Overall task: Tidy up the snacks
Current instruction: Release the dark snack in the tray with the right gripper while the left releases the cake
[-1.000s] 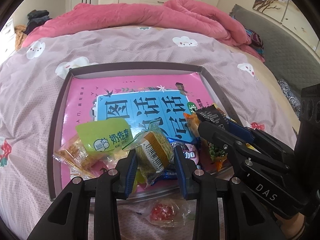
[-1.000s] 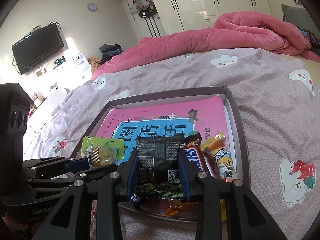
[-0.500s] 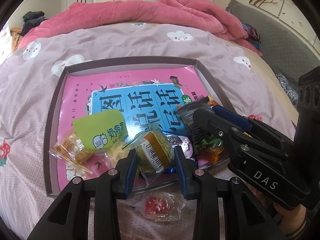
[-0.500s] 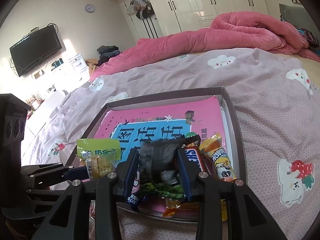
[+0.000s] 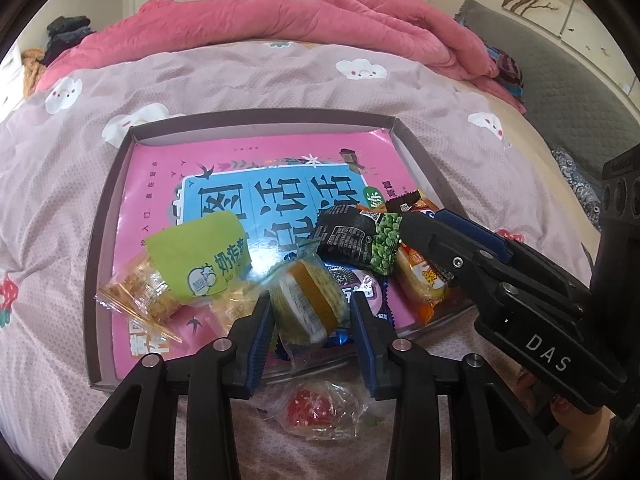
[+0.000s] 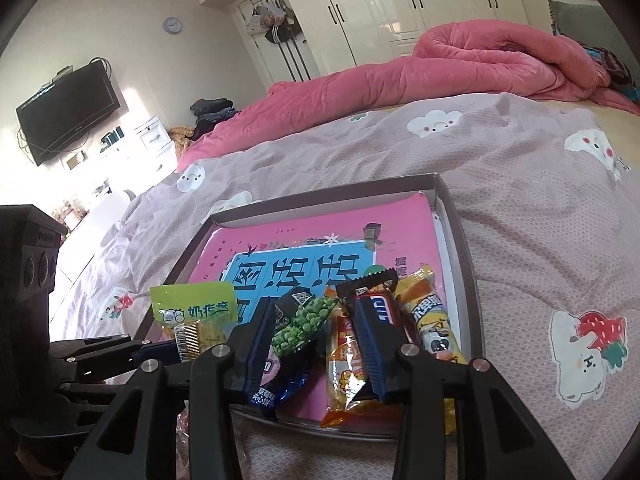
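Looking along the left gripper (image 5: 312, 320), its jaws have just been opening, and a clear-wrapped yellow-green cake (image 5: 306, 304) sits between them with a gap on the right side, over the near edge of the box lid (image 5: 100, 240); a red candy (image 5: 310, 404) lies below on the bedspread (image 5: 280, 88). From the right wrist, the right gripper (image 6: 316, 334) stands partly open, the green pea packet (image 6: 298, 326) leaning against its left finger inside the lid.
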A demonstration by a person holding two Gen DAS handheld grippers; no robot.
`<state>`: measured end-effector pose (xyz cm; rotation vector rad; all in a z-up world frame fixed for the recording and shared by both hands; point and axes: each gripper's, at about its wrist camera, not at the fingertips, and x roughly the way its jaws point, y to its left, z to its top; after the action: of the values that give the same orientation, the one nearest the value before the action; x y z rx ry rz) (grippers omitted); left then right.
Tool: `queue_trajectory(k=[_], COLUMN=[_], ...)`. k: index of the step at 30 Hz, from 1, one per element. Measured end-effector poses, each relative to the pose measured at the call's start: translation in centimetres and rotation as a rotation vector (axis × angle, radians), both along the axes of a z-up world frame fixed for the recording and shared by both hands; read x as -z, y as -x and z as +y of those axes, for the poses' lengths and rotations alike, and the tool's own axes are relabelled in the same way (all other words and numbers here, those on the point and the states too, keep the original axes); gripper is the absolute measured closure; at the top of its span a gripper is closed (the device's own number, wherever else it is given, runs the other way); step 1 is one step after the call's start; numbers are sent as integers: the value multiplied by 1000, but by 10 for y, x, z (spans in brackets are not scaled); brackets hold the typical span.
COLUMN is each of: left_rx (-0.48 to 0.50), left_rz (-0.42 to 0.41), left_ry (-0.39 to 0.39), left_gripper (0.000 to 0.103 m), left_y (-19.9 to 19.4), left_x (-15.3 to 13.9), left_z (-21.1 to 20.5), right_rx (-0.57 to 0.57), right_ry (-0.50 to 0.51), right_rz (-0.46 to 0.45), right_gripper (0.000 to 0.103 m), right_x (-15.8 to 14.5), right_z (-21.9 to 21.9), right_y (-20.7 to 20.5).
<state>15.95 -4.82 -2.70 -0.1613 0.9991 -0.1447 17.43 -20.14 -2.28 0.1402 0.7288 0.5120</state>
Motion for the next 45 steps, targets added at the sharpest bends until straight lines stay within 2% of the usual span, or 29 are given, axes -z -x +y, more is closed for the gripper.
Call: queue_trajectory(k=[3, 8, 11, 19, 34, 35, 37, 45], left_rx=[2, -3, -9, -24, -37, -40, -46, -47], left_rz=[-6, -10, -14, -27, -49, -51, -56, -72], left_ry=[-6, -3, 0, 9, -21, -21, -17, -19], left_gripper=[55, 54, 48, 47, 46, 45, 34, 33], left_y=[1, 2, 2, 6, 15, 16, 19, 27], left_x=[-1, -2, -3, -9, -22, -23, -26, -33], left_z=[-1, 0, 2, 7, 8, 8, 9, 10], right_rx=[7, 7, 2, 1, 23, 25, 27, 41], right_ry=[1, 3, 5, 11, -16, -17, -18, -9], right_rz=[-6, -11, -15, -27, -56, -58, -65, -97], right_gripper=[61, 61, 61, 58, 52, 51, 50, 41], right_x=[-1, -3, -4, -7, -21, -23, -25, -32], right_z=[-2, -4, -3, -2, -15, -16, -18, -23], right_y=[2, 3, 3, 6, 13, 14, 16, 31])
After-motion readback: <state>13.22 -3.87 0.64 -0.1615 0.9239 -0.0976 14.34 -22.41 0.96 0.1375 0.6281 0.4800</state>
